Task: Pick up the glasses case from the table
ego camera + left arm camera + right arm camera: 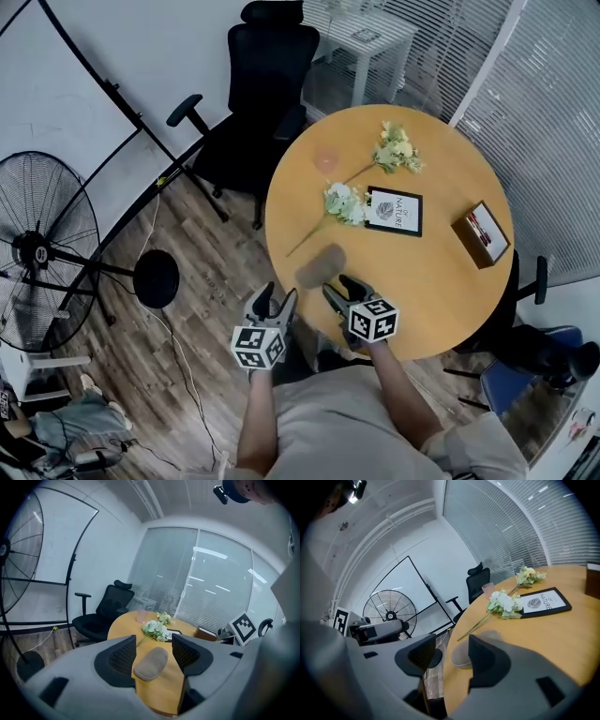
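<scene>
The left gripper (277, 298) and right gripper (343, 289) (jaws apart, holding nothing) hover by the glasses case (320, 265); next, one should squeeze it.

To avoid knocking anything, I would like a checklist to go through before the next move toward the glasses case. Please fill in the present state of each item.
1. Glasses case lies free on the table, near its edge: ok.
2. Left hand-held gripper has its jaws apart and holds nothing: ok.
3. Case lines up between the left jaws in the left gripper view: ok, though not yet touched.
4. Right hand-held gripper has its jaws apart and holds nothing: ok.
5. Flower stem is out of the way of the case: cannot tell, because its end lies close beside the case.
</scene>
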Motion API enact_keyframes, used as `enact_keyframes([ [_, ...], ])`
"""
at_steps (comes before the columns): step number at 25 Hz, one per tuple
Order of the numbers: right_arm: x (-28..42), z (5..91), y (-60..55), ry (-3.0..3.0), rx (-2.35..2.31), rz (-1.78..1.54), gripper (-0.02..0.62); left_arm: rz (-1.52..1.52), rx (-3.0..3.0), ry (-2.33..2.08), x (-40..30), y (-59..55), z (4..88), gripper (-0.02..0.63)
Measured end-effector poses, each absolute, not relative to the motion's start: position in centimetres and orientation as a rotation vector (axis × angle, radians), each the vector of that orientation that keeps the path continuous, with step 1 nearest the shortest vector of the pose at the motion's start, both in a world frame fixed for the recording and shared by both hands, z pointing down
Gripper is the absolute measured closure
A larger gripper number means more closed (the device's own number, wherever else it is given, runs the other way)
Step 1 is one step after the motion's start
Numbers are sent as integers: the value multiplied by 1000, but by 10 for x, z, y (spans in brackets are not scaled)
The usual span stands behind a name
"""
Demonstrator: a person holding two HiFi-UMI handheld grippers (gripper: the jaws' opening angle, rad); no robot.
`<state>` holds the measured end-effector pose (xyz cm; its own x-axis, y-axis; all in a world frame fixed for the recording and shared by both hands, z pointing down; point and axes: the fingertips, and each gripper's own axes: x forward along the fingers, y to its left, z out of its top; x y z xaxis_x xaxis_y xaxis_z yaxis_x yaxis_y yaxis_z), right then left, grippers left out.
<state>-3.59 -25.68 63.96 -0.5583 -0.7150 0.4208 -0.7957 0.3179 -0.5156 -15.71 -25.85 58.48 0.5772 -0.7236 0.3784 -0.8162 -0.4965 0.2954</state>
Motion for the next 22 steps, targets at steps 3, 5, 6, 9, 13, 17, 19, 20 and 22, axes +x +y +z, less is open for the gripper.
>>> enact_keyframes([
  [3, -35, 645, -256, -2428, 1446, 1101, 380, 304, 2391, -1185, -152, -266, 589, 373],
  [5, -33, 649, -257, -2406, 1475, 1133, 380, 323, 2409, -1145, -146, -271, 592, 373],
  [6, -31, 651, -259, -2393, 1493, 1148, 380, 332, 2419, -1122, -143, -273, 592, 373],
  [9, -27, 658, -263, -2349, 1565, 1202, 380, 363, 2449, -1052, -137, -280, 597, 373],
  [13, -25, 671, -268, -2272, 1652, 1291, 380, 396, 2464, -974, -136, -292, 604, 373],
  [17, -23, 687, -277, -2167, 1728, 1351, 380, 419, 2474, -912, -138, -309, 609, 373],
  [19, -22, 693, -283, -2121, 1774, 1388, 380, 434, 2478, -877, -138, -317, 612, 373],
  [20, -21, 696, -286, -2098, 1796, 1408, 380, 442, 2480, -856, -137, -320, 613, 373],
  [22, -19, 703, -290, -2044, 1841, 1445, 380, 459, 2487, -815, -135, -326, 617, 373],
])
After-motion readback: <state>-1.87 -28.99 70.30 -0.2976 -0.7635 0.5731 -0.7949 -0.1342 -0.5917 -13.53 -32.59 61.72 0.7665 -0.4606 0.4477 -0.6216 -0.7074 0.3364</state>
